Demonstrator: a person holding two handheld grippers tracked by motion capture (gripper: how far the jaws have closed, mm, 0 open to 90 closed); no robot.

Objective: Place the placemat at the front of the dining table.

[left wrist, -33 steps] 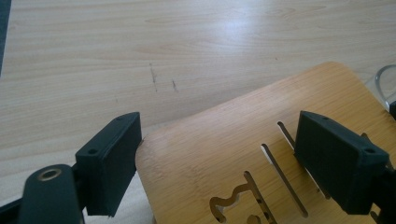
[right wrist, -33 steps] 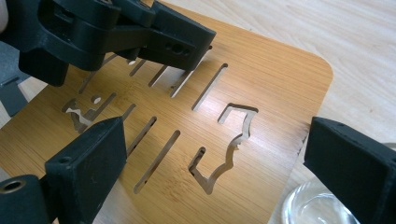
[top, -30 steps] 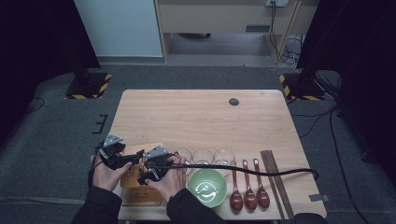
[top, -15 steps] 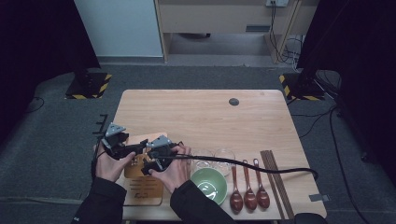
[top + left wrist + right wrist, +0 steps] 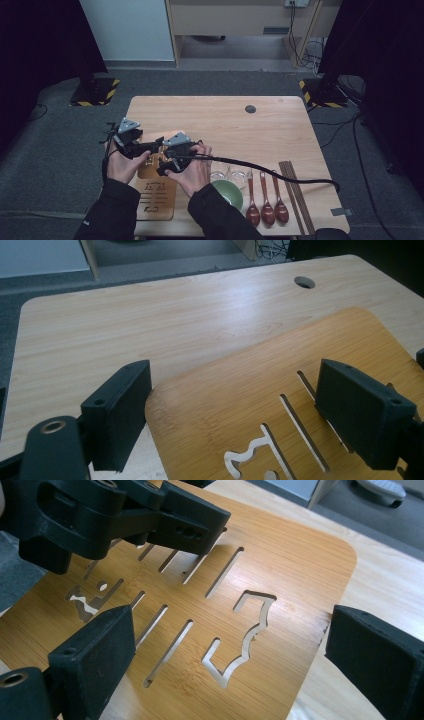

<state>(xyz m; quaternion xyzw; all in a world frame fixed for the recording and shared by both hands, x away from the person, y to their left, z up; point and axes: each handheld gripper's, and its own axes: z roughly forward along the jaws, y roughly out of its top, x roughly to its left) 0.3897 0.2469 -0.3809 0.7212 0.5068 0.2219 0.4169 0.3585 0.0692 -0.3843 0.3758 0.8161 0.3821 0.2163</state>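
- left gripper [image 5: 155, 145]: in the left gripper view its two black jaws stand wide apart, released, with the near corner of the bamboo board [image 5: 280, 395] lying between and below them; the left pad sits just beside the board's rounded edge, no pad pressing on it.
- right gripper [image 5: 225, 645]: in its own view the jaws are also spread and gripping nothing, the board's slotted face lying under them, its right edge close to the right jaw but apart from it.
- which hand is nearer: both hover over the same board at the lower left of the high view, jaws pointing toward each other; the right gripper view shows the left gripper's jaws at upper left, over the far slots.
- the board [image 5: 156, 192] runs lengthwise from the grippers down toward the bottom edge of the high view, on the table [image 5: 225, 120]; my guess is a grasp must come at its edges from the sides.
- outward to the right: a green bowl [image 5: 227, 192], two glasses [image 5: 230, 175], three brown spoons [image 5: 266, 210] and chopsticks [image 5: 295, 195], all well apart from the jaws.
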